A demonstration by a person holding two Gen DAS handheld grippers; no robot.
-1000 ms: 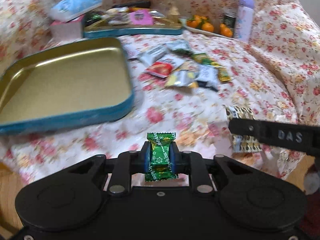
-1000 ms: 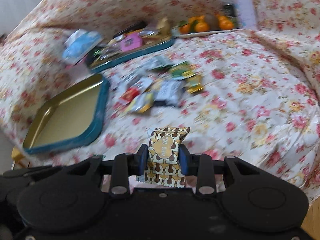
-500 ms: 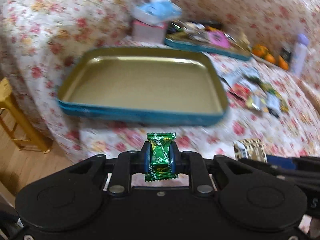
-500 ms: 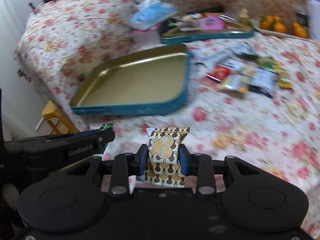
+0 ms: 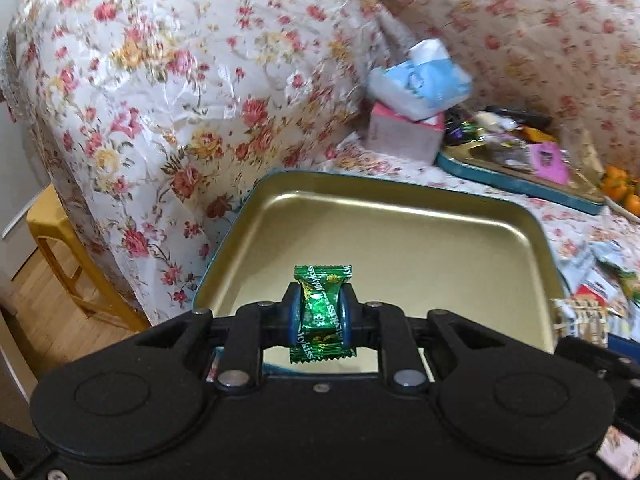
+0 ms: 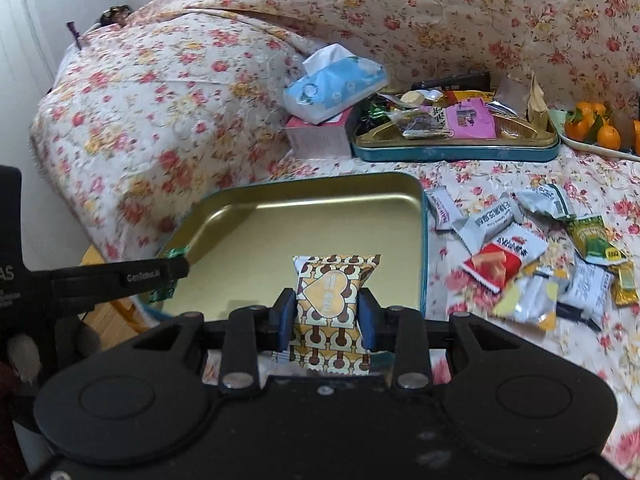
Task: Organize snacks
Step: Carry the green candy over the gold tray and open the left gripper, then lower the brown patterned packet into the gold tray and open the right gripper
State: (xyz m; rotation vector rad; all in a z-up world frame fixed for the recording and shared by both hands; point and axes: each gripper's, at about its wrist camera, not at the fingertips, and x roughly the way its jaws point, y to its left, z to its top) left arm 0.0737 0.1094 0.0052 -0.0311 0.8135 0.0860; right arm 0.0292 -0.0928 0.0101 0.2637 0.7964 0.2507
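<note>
Empty gold tin (image 5: pixel 400 240) lies just ahead of and below both downward-tilted claws. Right gripper (image 6: pixel 326 318) clamps brown patterned snack packet (image 6: pixel 330 304); left gripper (image 5: pixel 322 316), beside it, pinches green candy (image 5: pixel 322 308). Loose snack pile (image 6: pixel 532 252) lies right of right claw.

1. the gold tray (image 6: pixel 248 236) lay bare inside, so you had open room above its floor; only its low teal rim (image 6: pixel 423 248) stood round it.
2. the left gripper (image 6: pixel 168 270) reached over the tray's near left corner and blocked that side for your right.
3. right of the tray, loose snack packets (image 6: pixel 520 256) crowded the cloth, one touching the rim.
4. behind the tray, a pink box (image 6: pixel 320 136) topped with a tissue pack (image 6: pixel 336 80) and a second, filled tray (image 6: pixel 456 152) closed off the back.
5. the sofa arm (image 5: pixel 152 92) rose as a wall just left of the tray.
</note>
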